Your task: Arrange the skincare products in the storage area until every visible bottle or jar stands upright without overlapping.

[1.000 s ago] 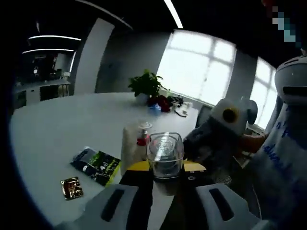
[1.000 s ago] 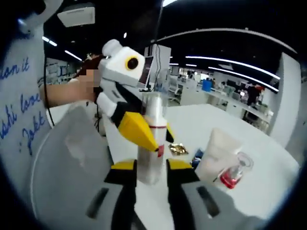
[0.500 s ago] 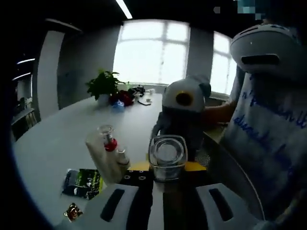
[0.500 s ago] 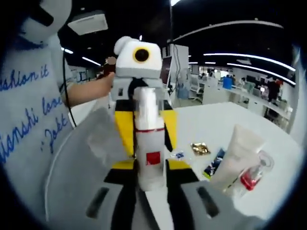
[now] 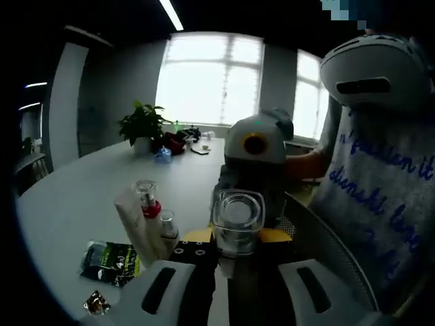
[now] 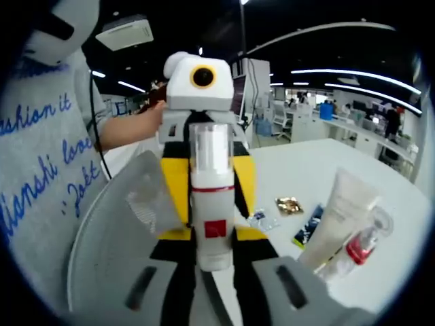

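My left gripper (image 5: 236,238) is shut on a clear square jar (image 5: 237,219), held up above the white table (image 5: 75,197). Straight behind the jar, the right gripper's white head (image 5: 257,144) faces me. In the right gripper view, my right gripper (image 6: 213,236) is shut on a white bottle (image 6: 212,204) with a clear cap and a red band, held upright. Behind it is the left gripper (image 6: 198,80), its yellow jaws on either side of the bottle. A white tube (image 6: 342,212) leans on the table beside a clear bottle with a red collar (image 6: 360,248).
The white tube (image 5: 134,227), the red-collared bottle (image 5: 147,199) and a small bottle (image 5: 167,224) stand close together. Flat sachets lie nearby: a green-black one (image 5: 107,259), a gold one (image 6: 289,204), a blue one (image 6: 260,219). A grey chair back (image 6: 115,238) curves on the person's side. A potted plant (image 5: 142,123) stands far off.
Both views have swung round, so the grippers now face each other squarely. The white bottle has come upright in the right jaws. The jar stays held in the left jaws.
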`<control>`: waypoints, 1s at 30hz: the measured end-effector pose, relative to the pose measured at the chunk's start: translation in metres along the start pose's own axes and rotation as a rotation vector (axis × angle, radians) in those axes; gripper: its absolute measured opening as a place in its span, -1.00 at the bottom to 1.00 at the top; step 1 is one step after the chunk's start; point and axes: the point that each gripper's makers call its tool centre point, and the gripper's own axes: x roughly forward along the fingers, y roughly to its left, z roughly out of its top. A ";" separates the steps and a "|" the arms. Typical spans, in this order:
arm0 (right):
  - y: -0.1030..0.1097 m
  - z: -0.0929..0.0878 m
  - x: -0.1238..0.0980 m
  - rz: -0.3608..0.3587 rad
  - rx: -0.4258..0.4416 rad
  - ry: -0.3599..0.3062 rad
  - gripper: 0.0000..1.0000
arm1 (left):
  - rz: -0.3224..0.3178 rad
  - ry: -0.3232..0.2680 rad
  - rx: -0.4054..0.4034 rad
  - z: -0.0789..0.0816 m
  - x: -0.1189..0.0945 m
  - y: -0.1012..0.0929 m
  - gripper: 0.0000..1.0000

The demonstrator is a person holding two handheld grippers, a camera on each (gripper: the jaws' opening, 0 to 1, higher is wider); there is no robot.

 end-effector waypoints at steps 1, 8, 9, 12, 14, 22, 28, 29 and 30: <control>-0.003 -0.002 0.001 -0.020 0.006 0.007 -0.63 | 0.023 0.005 0.001 -0.001 0.001 0.004 -0.61; -0.019 -0.009 0.001 -0.133 0.089 0.010 -0.63 | 0.182 -0.047 -0.100 0.005 0.007 0.028 -0.53; -0.021 -0.009 0.001 -0.147 0.102 0.009 -0.63 | 0.196 -0.046 -0.106 0.005 0.007 0.031 -0.52; -0.030 -0.013 0.000 -0.206 0.103 0.021 -0.63 | 0.251 -0.064 -0.129 0.008 0.008 0.038 -0.48; -0.035 -0.013 -0.002 -0.241 0.114 0.021 -0.63 | 0.300 -0.096 -0.149 0.013 0.005 0.044 -0.46; -0.047 -0.025 -0.006 -0.324 0.145 0.046 -0.62 | 0.427 -0.186 -0.247 0.027 -0.005 0.057 -0.51; -0.051 -0.026 -0.010 -0.362 0.122 0.065 -0.62 | 0.476 -0.191 -0.304 0.023 -0.008 0.059 -0.55; -0.052 -0.026 -0.010 -0.365 0.119 0.066 -0.62 | 0.486 -0.194 -0.310 0.022 -0.008 0.060 -0.55; -0.052 -0.025 -0.010 -0.365 0.119 0.065 -0.62 | 0.485 -0.198 -0.310 0.022 -0.007 0.059 -0.55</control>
